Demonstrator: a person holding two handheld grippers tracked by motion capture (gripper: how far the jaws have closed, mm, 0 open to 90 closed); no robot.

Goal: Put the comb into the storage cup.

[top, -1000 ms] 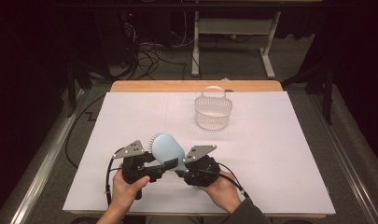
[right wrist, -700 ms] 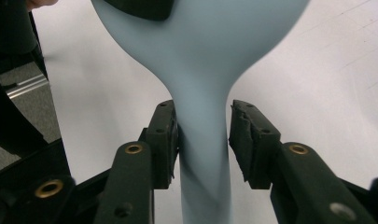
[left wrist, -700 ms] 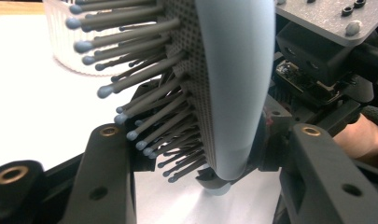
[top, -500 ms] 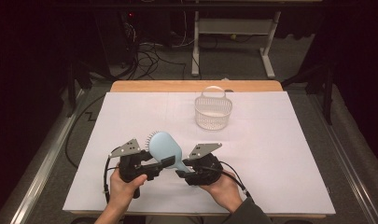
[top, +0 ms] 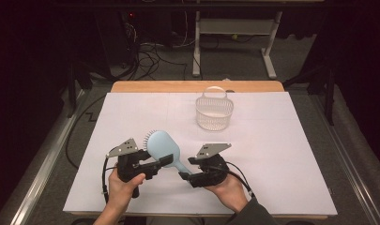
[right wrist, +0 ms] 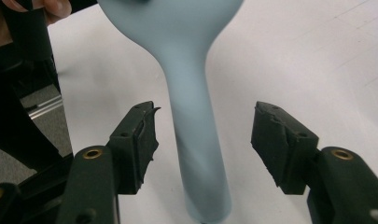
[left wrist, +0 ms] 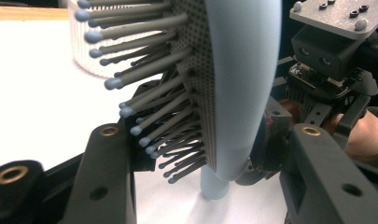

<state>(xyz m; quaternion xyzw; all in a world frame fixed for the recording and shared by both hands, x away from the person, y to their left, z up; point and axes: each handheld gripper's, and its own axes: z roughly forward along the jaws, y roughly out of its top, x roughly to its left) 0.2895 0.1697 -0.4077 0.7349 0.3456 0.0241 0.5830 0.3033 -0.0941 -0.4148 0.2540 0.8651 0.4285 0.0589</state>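
Observation:
A light blue hairbrush (top: 162,145) hangs just above the white table sheet (top: 281,154), with its grey bristles (left wrist: 144,74) facing left. My left gripper (top: 162,162) is shut on the brush head (left wrist: 245,93), one jaw on the bristle side and one on the smooth back. My right gripper (top: 185,172) is open. Its jaws have just been opening, and the brush handle (right wrist: 196,140) runs between the pads (right wrist: 280,140) untouched. In the left gripper view the right gripper (left wrist: 331,56) sits close behind the brush.
A white mesh basket (top: 214,112) with a hoop handle stands at the back centre of the sheet. The table's wooden edge (top: 197,86) lies behind it. Beyond it, cables (top: 150,51) and a desk frame (top: 234,28) are on the dark floor.
The right gripper's jaws have spread off the brush handle. The brush stays in the left gripper, and both hands have hardly moved.

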